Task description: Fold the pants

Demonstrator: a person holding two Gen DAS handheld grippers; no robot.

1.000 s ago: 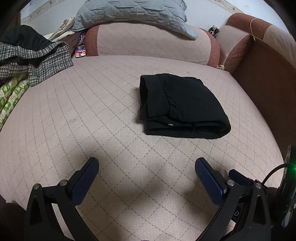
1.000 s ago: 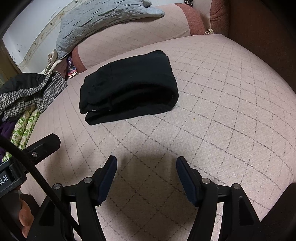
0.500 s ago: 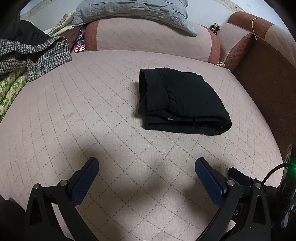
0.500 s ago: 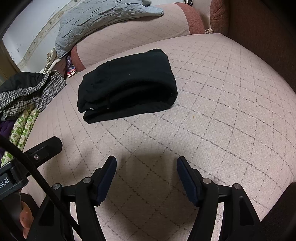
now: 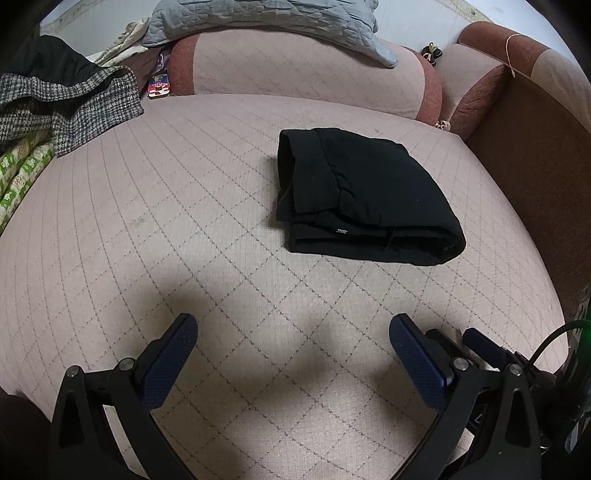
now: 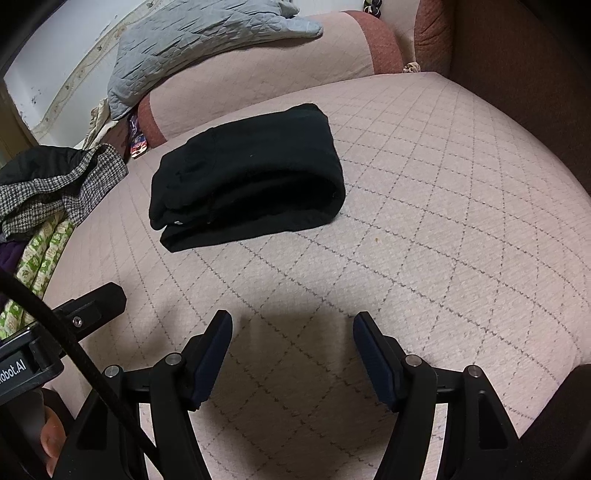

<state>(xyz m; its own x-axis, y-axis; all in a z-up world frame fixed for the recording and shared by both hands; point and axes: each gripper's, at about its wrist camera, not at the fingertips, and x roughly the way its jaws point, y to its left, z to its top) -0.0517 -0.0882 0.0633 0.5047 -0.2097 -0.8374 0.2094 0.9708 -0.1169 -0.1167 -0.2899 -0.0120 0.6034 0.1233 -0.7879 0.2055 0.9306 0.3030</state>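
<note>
The sofa point(image 5: 184, 229) spreads out beneath both grippers, its quilted pink seat running ahead of them to the backrest. A grey quilt point(image 5: 266, 18) lies draped over that backrest, far ahead. A checked coat point(image 5: 66, 103) is heaped far off to the left gripper's left. The pants point(image 5: 362, 195) lie folded into a thick black bundle on the seat, ahead and a little right of the left gripper point(image 5: 293, 328), ahead and left of the right gripper point(image 6: 291, 325). Both grippers hang over bare cushion with jaws spread wide, holding nothing, well apart from the pants.
</note>
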